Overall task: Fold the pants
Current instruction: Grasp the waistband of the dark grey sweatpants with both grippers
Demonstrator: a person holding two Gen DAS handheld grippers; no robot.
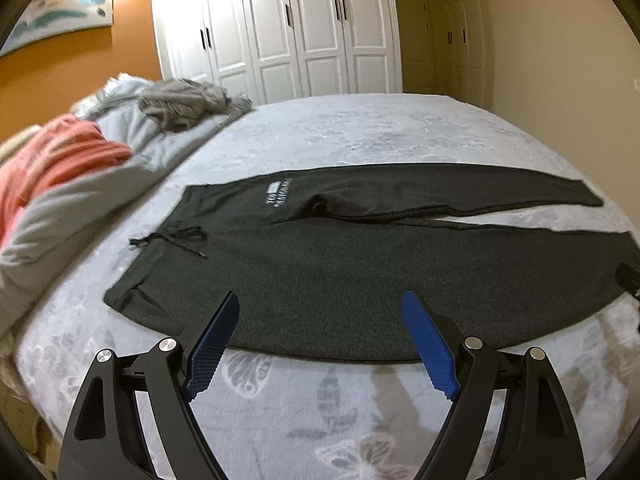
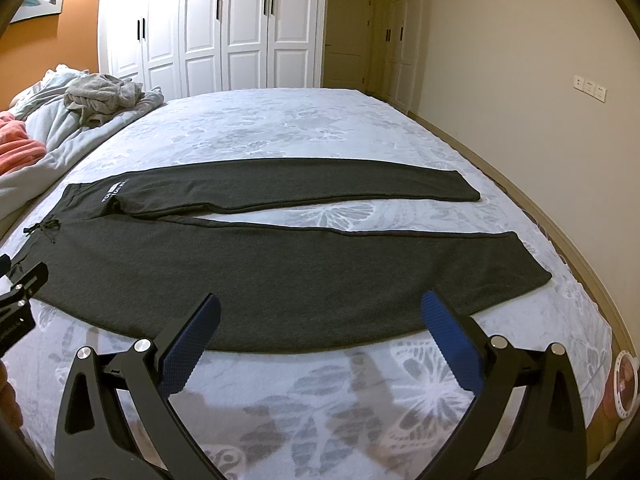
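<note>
Two legs of pants (image 2: 280, 272) run rightward (waistband left); flat.

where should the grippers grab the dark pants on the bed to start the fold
Take the near edge of the dark pants, coming in low from the front. The left gripper faces the waist end, the right gripper the cuff end. The pants lie flat on the bed with legs parted, so the near leg folds over the far one.
</note>
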